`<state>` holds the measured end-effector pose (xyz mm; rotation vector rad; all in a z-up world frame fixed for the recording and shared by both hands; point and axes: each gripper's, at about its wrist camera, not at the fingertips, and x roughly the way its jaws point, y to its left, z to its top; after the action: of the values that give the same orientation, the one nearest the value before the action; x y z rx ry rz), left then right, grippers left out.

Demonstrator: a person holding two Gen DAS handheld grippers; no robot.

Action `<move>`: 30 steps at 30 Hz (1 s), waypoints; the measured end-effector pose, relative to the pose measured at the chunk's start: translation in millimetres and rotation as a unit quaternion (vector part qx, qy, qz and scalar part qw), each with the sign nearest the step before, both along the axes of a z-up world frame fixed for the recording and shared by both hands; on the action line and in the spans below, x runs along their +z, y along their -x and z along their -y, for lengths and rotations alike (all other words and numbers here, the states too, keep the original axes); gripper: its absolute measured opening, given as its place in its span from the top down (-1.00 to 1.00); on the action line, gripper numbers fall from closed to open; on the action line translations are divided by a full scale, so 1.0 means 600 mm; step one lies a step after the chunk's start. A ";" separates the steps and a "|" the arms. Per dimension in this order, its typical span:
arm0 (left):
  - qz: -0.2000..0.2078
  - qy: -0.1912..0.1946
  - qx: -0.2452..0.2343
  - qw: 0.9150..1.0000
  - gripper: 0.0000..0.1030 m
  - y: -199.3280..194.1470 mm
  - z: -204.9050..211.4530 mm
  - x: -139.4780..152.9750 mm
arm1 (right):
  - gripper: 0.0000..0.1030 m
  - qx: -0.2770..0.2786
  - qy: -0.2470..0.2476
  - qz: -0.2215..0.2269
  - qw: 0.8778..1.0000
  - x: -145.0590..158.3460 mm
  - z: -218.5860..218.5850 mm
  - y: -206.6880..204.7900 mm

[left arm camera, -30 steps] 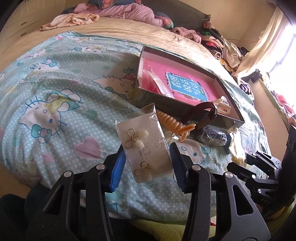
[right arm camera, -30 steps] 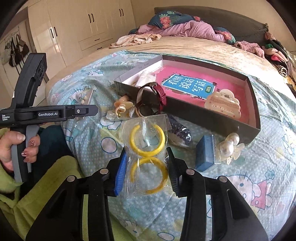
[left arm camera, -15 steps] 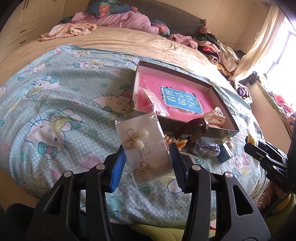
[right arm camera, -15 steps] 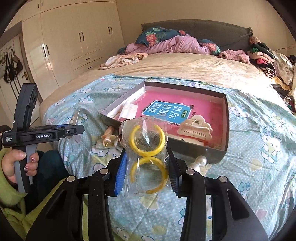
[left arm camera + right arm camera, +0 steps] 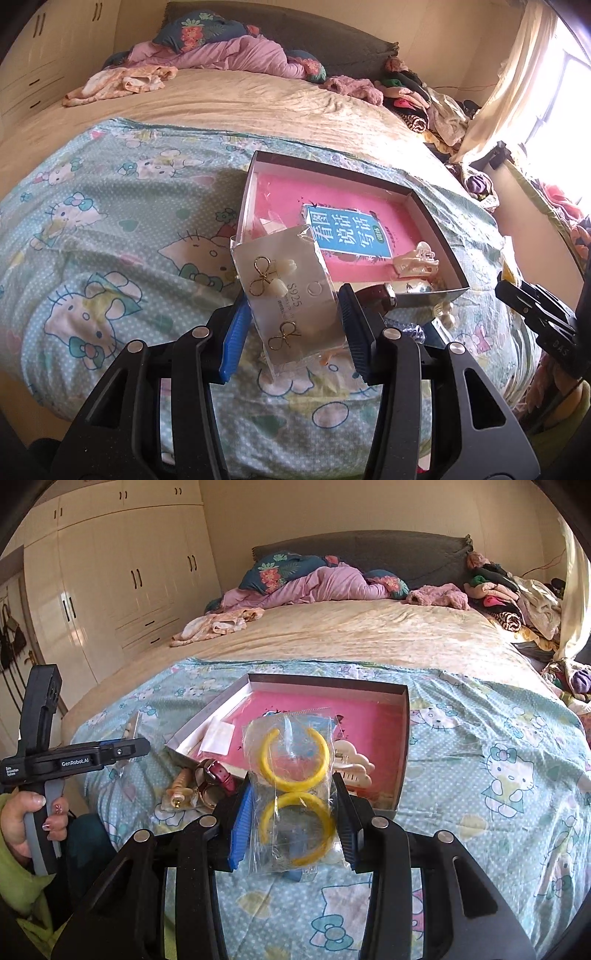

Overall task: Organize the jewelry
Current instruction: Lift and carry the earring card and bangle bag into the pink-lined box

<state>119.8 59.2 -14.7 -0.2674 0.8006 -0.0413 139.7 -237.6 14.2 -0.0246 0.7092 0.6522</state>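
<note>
- The left hand-held gripper (image 5: pixel 291 325) pinches a clear packet of earrings (image 5: pixel 286 295) by its side edges, so the card faces up and the contents can be read.
- That packet holds two gold bow earrings; it hangs above the bed's cat-print blanket (image 5: pixel 110 258), just in front of the box (image 5: pixel 436 218).
- The right hand-held gripper (image 5: pixel 291 812) pinches a clear bag of yellow hoops (image 5: pixel 293 790) the same way, upright, with the box (image 5: pixel 404 738) behind it.
- Two yellow hoops sit in that bag, one above the other.
- The open box, likely the collecting place, lies flat on the blanket; it holds one pink book, one cream hair claw (image 5: pixel 352 766) and a small flat packet.
- Loose in front of the box lie one red strap (image 5: pixel 219 773) and one orange coil tie (image 5: pixel 181 786), probably still to be sorted.
- A person's hand (image 5: pixel 33 812) grips the left tool's handle.
</note>
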 end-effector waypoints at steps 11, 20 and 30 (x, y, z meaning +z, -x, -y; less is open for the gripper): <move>0.005 -0.017 -0.015 1.000 0.25 -0.054 0.026 0.020 | 0.25 -0.030 -0.008 0.012 0.999 0.013 0.020 -0.042; -0.006 -0.026 -0.032 0.999 0.24 -0.095 0.048 0.011 | 0.25 -0.051 -0.015 0.003 0.999 0.003 0.032 -0.077; -0.024 -0.040 -0.048 0.998 0.24 -0.136 0.071 -0.009 | 0.25 -0.054 -0.023 -0.007 0.998 -0.008 0.026 -0.112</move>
<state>201.3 16.5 -20.3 -0.1550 0.8612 -0.0940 207.2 -253.2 9.5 0.0611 0.7035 0.5656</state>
